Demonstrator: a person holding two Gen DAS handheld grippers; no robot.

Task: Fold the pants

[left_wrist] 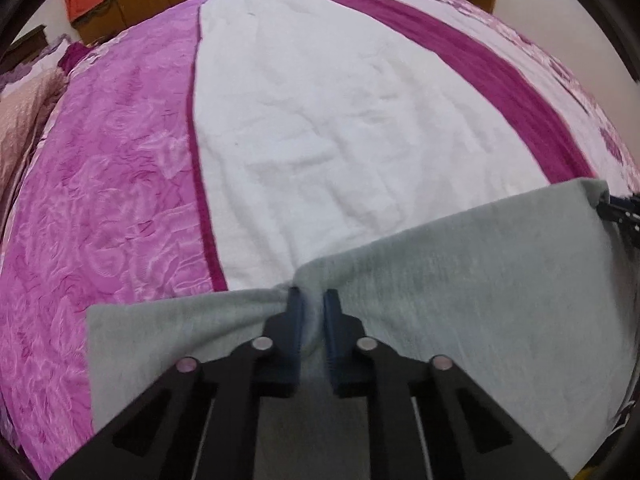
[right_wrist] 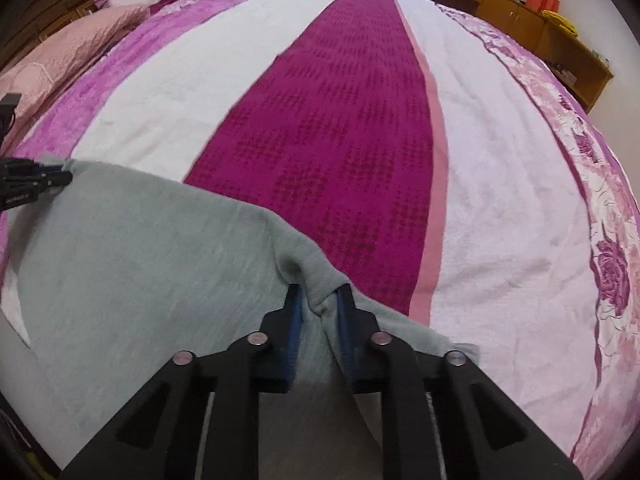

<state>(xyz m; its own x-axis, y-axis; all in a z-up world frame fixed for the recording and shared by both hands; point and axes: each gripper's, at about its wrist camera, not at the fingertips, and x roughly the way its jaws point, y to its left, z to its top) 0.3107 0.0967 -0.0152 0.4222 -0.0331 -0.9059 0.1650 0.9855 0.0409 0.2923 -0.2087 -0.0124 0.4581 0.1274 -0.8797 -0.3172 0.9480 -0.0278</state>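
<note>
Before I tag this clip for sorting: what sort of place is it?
Most likely a bedroom. Grey pants lie on a bed with a purple and white bedspread; there are pillows at its head and wooden cabinets along the wall.

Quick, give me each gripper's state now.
Left gripper: shut on the grey pants.
Right gripper: shut on the grey pants too.

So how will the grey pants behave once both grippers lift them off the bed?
Probably floppy: the grey pants bunch into folds between the right gripper pads. Likely to sag between the grips: the left gripper pinches the same edge. The matte knit looks unlikely to slip.
</note>
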